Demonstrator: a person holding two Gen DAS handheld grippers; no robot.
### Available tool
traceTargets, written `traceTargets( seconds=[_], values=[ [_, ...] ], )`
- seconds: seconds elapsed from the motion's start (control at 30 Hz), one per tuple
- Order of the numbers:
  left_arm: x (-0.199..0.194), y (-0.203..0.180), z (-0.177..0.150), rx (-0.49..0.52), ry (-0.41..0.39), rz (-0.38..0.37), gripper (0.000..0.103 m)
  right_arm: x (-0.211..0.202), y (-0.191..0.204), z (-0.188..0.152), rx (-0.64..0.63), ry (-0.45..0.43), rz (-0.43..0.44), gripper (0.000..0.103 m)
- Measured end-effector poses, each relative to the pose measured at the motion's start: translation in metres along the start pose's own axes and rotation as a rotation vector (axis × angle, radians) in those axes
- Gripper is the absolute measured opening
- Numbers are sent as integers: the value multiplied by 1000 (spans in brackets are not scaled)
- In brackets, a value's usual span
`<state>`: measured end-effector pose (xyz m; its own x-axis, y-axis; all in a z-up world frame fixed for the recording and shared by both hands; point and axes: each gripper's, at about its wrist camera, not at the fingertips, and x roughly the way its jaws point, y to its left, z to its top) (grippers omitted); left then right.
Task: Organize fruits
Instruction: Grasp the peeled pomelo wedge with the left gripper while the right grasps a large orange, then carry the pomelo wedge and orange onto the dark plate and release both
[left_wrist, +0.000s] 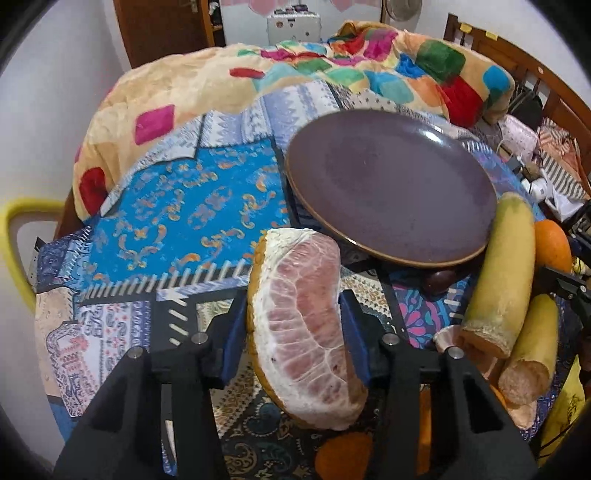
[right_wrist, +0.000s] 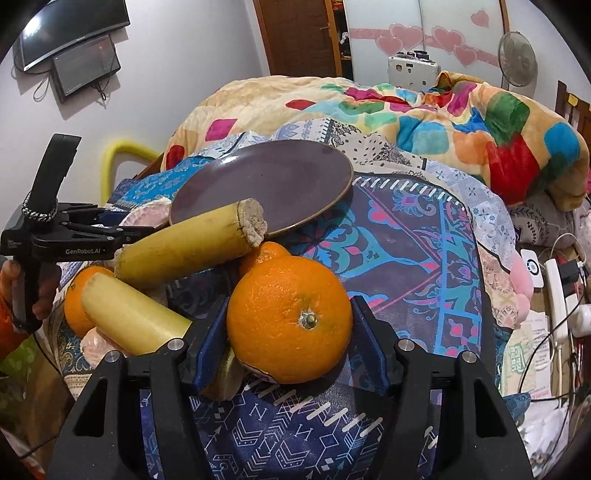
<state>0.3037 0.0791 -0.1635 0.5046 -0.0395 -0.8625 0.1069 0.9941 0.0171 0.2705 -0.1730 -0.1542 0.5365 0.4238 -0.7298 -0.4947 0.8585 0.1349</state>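
Observation:
My left gripper (left_wrist: 293, 332) is shut on a peeled pink pomelo wedge (left_wrist: 303, 328) and holds it above the patterned cloth, just short of the near rim of the empty purple plate (left_wrist: 391, 184). My right gripper (right_wrist: 290, 332) is shut on a large orange (right_wrist: 290, 317), low over the cloth. The plate (right_wrist: 273, 184) lies beyond it. Two cut yellow banana pieces (right_wrist: 188, 247) (right_wrist: 129, 317) lie left of the orange, with another orange (right_wrist: 75, 295) behind them. The left gripper (right_wrist: 107, 230) shows at the left of the right wrist view.
A colourful quilt (left_wrist: 369, 66) is piled behind the plate. More pomelo pieces (left_wrist: 480, 354) and an orange (left_wrist: 552, 243) lie by the bananas (left_wrist: 498, 273). A yellow chair (left_wrist: 14, 240) stands left. Cables and a power strip (right_wrist: 557, 295) lie at the right.

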Motion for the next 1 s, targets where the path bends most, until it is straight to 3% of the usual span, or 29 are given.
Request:
traceTargets(
  seconds=[0.5,0.77,1.0],
  values=[
    [-82,8,30,-26,-227,-2,48,-40,8,43,-19,-167,-35,60],
    [-88,-1,54,-27,-293,-10,48,-40,19,83,-41,-244,-22,61],
    [-75,-10,75,-36,-306,-19,48,-13,15,107,-32,-228,-29,61]
  ],
)
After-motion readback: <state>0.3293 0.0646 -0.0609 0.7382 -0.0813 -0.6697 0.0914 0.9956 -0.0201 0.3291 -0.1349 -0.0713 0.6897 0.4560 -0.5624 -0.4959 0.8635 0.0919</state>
